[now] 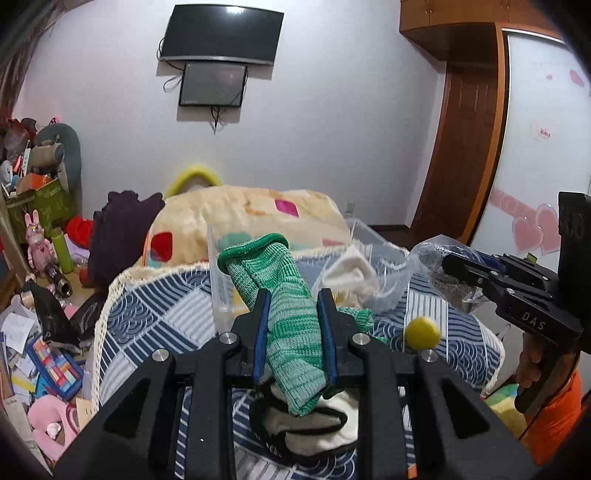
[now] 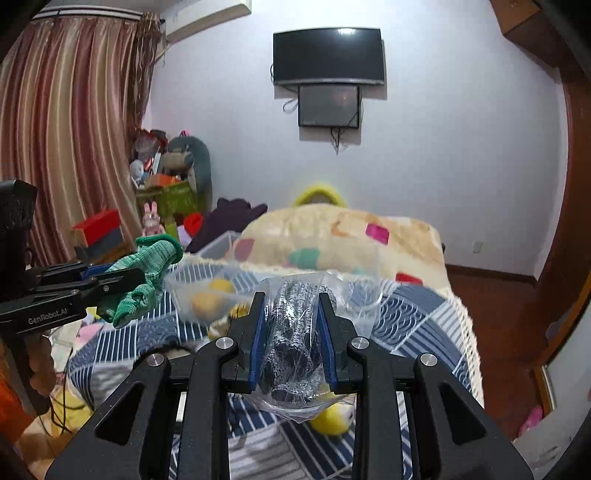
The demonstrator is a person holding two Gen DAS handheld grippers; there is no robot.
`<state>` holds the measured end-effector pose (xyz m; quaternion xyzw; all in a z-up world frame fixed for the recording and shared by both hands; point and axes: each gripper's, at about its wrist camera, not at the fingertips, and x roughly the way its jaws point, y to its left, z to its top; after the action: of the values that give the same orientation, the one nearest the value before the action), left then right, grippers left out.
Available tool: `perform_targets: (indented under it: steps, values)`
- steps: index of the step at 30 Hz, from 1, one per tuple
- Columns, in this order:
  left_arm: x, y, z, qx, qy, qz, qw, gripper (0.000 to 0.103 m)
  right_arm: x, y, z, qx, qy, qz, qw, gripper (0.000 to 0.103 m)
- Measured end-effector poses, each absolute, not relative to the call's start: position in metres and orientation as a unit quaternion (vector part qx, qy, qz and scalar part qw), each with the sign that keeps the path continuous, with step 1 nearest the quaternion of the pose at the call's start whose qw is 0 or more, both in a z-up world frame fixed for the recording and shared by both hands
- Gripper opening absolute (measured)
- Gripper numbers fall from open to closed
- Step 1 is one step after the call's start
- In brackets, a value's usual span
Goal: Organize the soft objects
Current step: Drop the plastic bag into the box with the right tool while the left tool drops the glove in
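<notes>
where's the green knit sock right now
The green knit sock is clamped in the left gripper, held up above the blue patterned bedspread, left of the right gripper's clear plastic bag.

Green knit sock (image 1: 291, 325) pinched upright, bagged grey knit (image 2: 291, 332) likewise

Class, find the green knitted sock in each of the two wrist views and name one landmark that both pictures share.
Left wrist view: the green knitted sock is at centre, clamped between the left hand-held gripper fingers.
Right wrist view: the sock is at left, hanging from the left hand-held gripper seen side-on.
Shared landmark: the wall-mounted TV above the bed.
</notes>
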<state>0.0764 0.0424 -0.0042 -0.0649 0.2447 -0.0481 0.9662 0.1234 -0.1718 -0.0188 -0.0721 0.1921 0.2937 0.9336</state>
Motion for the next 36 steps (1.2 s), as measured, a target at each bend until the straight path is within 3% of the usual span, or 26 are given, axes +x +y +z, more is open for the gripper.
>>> perform_targets:
  steps: [18,36]
  values:
    - [0.132,0.036,0.016,-0.041,0.229,-0.038,0.972,0.025,0.163,-0.139,0.008,-0.054,0.167,0.292,0.94,0.024]
    - [0.211,0.035,-0.035,-0.03,0.326,-0.035,0.944,0.025,0.211,-0.1,-0.035,-0.113,0.265,0.268,0.92,0.024]
